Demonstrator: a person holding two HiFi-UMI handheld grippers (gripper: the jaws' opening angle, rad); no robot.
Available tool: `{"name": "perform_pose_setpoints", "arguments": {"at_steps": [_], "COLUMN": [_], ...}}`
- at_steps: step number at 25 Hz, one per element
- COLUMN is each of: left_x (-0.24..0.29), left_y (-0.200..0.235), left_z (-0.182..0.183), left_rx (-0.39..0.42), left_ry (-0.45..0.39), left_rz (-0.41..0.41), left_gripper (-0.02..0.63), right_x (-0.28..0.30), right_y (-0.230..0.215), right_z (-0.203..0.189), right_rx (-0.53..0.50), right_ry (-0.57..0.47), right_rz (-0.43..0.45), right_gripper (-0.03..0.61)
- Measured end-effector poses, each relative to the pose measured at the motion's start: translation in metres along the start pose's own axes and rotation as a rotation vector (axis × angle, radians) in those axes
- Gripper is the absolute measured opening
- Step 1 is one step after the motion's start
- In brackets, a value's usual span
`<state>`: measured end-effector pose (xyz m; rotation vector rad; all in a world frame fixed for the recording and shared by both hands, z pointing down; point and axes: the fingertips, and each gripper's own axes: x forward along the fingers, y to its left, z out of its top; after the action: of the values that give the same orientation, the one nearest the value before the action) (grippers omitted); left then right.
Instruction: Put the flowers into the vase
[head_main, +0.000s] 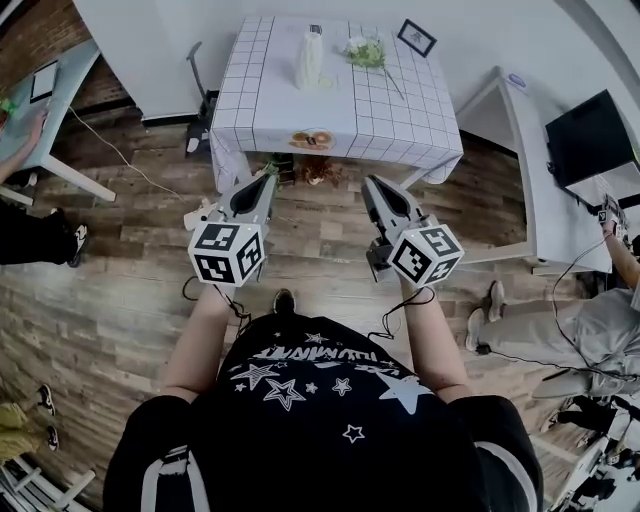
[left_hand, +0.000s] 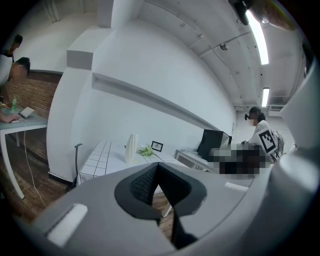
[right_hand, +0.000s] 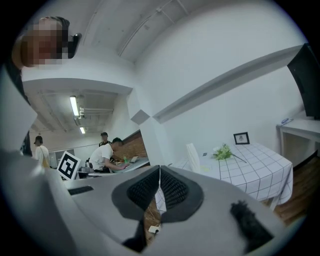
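A white ribbed vase stands upright on a table with a white grid cloth. To its right a bunch of white flowers with green leaves lies on the cloth, its stem pointing to the front right. Both show small in the left gripper view, vase and flowers, and in the right gripper view, vase and flowers. My left gripper and right gripper are held side by side over the wooden floor, well short of the table. Both are shut and empty.
A framed picture stands at the table's back right corner. A small round object lies at its front edge. A white side table with a black monitor is at the right, a desk at the left. People sit at both sides.
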<state>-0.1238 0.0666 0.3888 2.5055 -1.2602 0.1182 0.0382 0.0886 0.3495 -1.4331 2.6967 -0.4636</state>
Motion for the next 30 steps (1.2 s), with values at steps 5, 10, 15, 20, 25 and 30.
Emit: {"name": "perform_pose_setpoints", "arguments": {"at_steps": [5, 10, 15, 20, 25, 30], "left_x": [0.011, 0.022, 0.031, 0.042, 0.053, 0.071], "left_y": [0.020, 0.033, 0.036, 0.039, 0.041, 0.054], "left_z": [0.008, 0.008, 0.007, 0.007, 0.010, 0.018], "left_rx": [-0.007, 0.003, -0.004, -0.014, 0.013, 0.007], "left_ry": [-0.007, 0.007, 0.012, 0.021, 0.029, 0.018], "left_rz": [-0.027, -0.069, -0.093, -0.096, -0.087, -0.036], "left_gripper": [0.008, 0.008, 0.009, 0.009, 0.008, 0.009], "right_x": [0.027, 0.042, 0.040, 0.036, 0.053, 0.085], "right_y": [-0.003, -0.003, -0.009, -0.032, -0.054, -0.073], "right_z": [0.004, 0.000, -0.008, 0.002, 0.009, 0.019], "right_rx": [0.012, 0.018, 0.002, 0.006, 0.011, 0.015], "right_ry": [-0.007, -0.011, 0.022, 0.004, -0.002, -0.002], "right_rz": [-0.008, -0.033, -0.059, -0.103, -0.087, -0.029], "right_gripper": [0.012, 0.012, 0.012, 0.012, 0.012, 0.012]}}
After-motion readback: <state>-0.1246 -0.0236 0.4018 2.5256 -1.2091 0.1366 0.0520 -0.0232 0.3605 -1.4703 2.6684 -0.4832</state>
